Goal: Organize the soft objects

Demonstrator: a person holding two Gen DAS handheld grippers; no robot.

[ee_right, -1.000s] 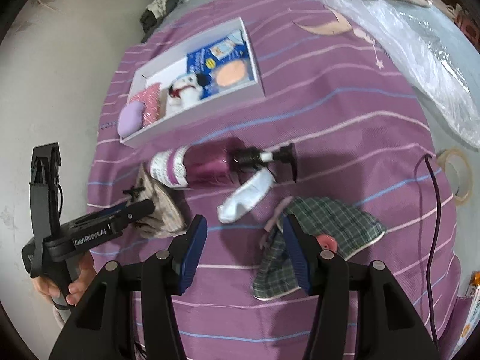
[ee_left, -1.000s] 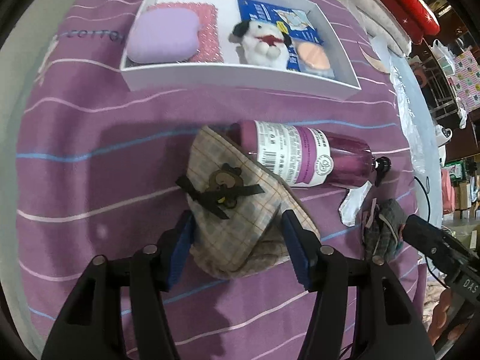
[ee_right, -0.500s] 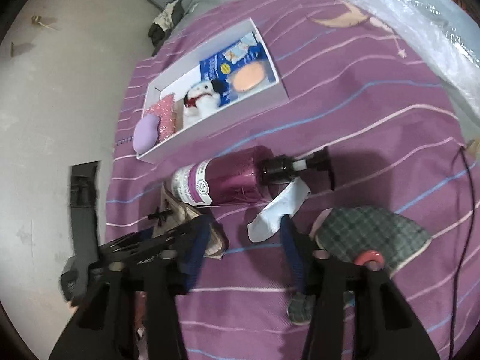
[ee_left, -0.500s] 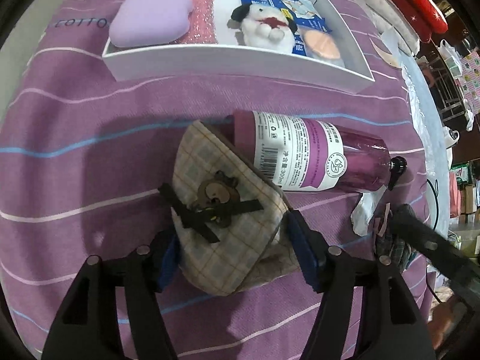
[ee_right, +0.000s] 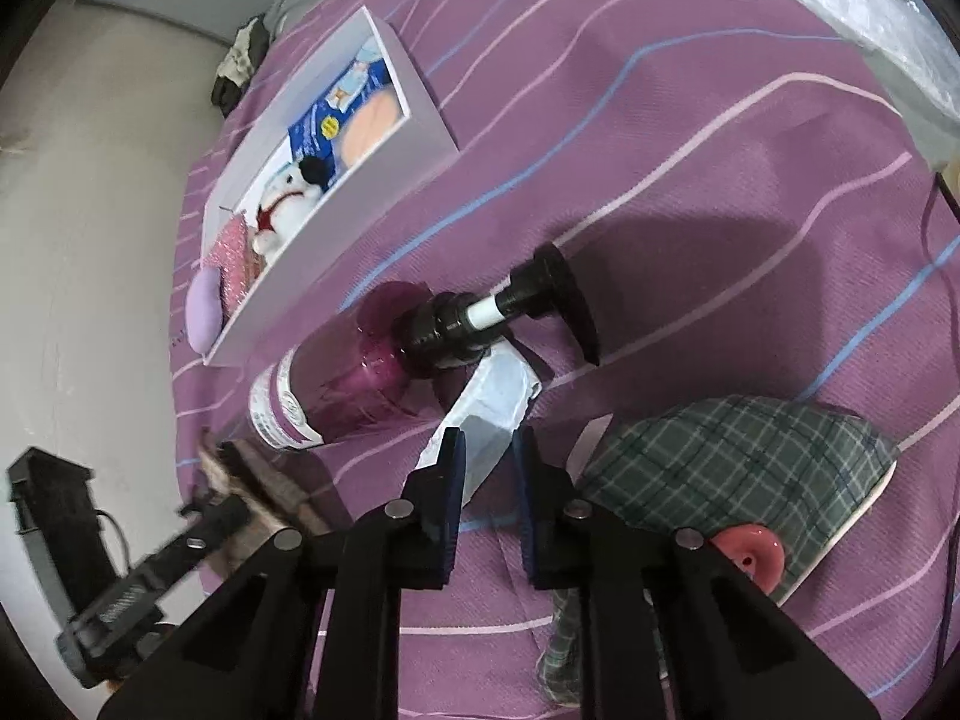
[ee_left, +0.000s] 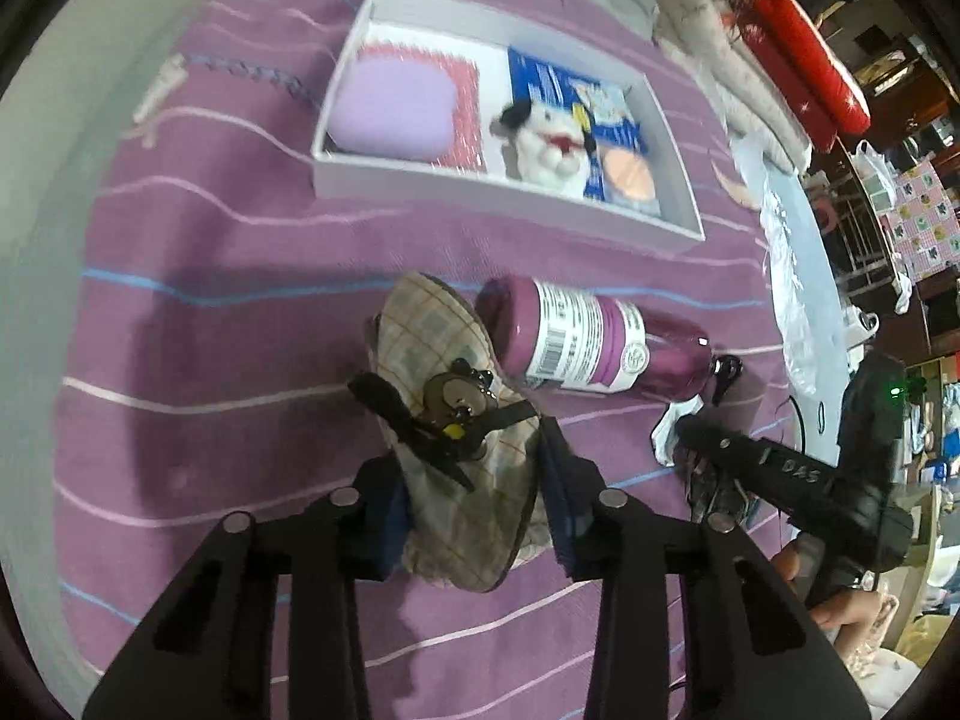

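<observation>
My left gripper (ee_left: pixel 474 498) is shut on a beige plaid slipper (ee_left: pixel 444 360) with a bear and black bow, lying on the purple striped cloth. My right gripper (ee_right: pixel 486 462) is closed on the near end of a white crumpled packet (ee_right: pixel 498 396) beside the pump bottle (ee_right: pixel 360 372). A green plaid slipper (ee_right: pixel 738 468) with a pink ornament lies right of it. The white box (ee_left: pixel 504 192) further back holds a lilac pad (ee_left: pixel 393 108), a white plush dog (ee_left: pixel 549 144), a blue packet and a peach puff.
The purple pump bottle (ee_left: pixel 594 342) lies on its side between the slippers and the box. Clear plastic sheeting (ee_right: pixel 870 6) and pillows lie at the far right. A black cable (ee_right: pixel 936 222) runs along the right edge. The floor is to the left.
My left gripper closed onto the beige slipper. My right gripper moved forward to the white packet and narrowed around it.
</observation>
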